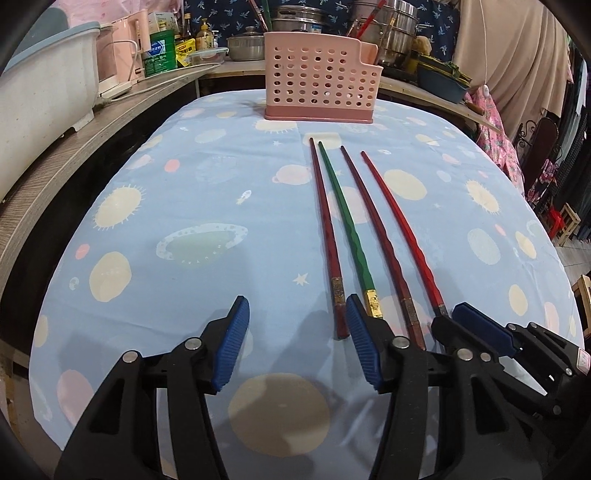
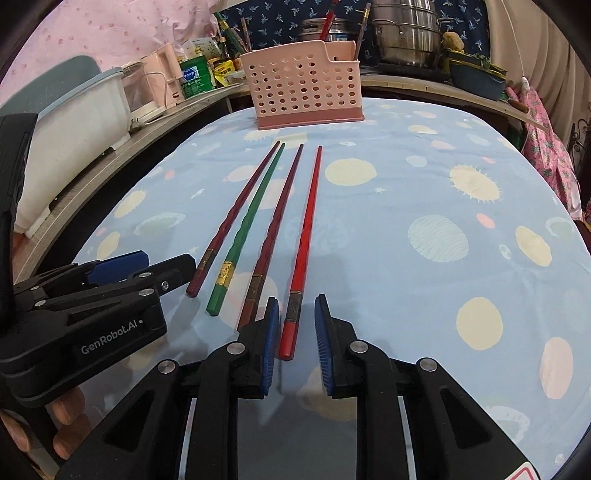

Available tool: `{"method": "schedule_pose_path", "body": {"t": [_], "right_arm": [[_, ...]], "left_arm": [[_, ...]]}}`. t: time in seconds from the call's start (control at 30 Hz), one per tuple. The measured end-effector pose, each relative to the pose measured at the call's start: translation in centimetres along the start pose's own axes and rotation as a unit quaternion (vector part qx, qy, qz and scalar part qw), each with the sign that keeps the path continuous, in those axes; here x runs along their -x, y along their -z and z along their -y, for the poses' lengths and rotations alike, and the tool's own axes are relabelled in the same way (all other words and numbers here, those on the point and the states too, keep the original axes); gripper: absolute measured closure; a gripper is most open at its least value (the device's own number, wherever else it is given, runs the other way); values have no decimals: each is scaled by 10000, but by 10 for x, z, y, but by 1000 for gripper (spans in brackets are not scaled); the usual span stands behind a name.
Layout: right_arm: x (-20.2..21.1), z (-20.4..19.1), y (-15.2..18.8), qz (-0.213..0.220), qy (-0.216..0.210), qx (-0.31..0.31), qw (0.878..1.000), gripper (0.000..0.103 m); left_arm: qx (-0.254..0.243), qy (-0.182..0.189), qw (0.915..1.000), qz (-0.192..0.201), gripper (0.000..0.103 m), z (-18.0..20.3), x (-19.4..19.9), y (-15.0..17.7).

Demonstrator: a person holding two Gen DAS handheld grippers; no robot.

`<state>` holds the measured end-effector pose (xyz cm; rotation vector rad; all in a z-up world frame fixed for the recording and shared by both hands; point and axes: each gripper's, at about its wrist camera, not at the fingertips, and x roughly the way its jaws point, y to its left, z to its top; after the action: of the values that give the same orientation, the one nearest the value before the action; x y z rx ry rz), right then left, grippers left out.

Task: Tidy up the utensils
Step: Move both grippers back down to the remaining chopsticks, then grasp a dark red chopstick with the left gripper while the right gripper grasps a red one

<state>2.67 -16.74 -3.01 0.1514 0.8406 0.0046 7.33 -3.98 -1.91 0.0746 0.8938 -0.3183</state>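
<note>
Several chopsticks lie side by side on the blue planet-print cloth, tips toward a pink perforated utensil holder [image 1: 318, 75], which also shows in the right wrist view [image 2: 303, 83]. From left: a dark red one [image 1: 325, 236], a green one [image 1: 345, 225], a brown-red one [image 1: 376, 236], a bright red one [image 1: 402, 229]. My left gripper [image 1: 295, 314] is open and empty, just left of the dark red chopstick's butt. My right gripper [image 2: 295, 317] is open, its pads either side of the bright red chopstick's butt end [image 2: 291, 328], not closed on it.
A wooden counter [image 1: 48, 166] curves along the left and back, with a white tub [image 1: 40, 96], a pink kettle, bottles and steel pots [image 2: 402, 33]. Clothes and stools stand off the right edge. The cloth-covered table [image 2: 443, 295] extends to the right.
</note>
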Motion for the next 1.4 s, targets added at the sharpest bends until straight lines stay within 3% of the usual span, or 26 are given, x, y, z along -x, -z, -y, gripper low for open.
{"method": "schedule_pose_path", "body": {"t": [0.33,0.93,1.2,1.27,1.4], "right_arm": [[-1,3,1,49,85,-41,9999,92],[0,5,3,113,57,-72,9999,92],[0,5,3,110,54,-73,9999,92],[0,5,3,105,51,-77,9999,92],[1,5,2,78,51,-84,9999,92]], "left_arm": [[-29,-38,10000,-57,51,3,-9,2],[-209,-296,9993,67,55,13,-14,2],[-252,-289,9992,89,89,13,-12,2],[-182,-283,9994,65,95,10,-12,1],[-29,-131,9999,-14,96,3,-12,0]]}}
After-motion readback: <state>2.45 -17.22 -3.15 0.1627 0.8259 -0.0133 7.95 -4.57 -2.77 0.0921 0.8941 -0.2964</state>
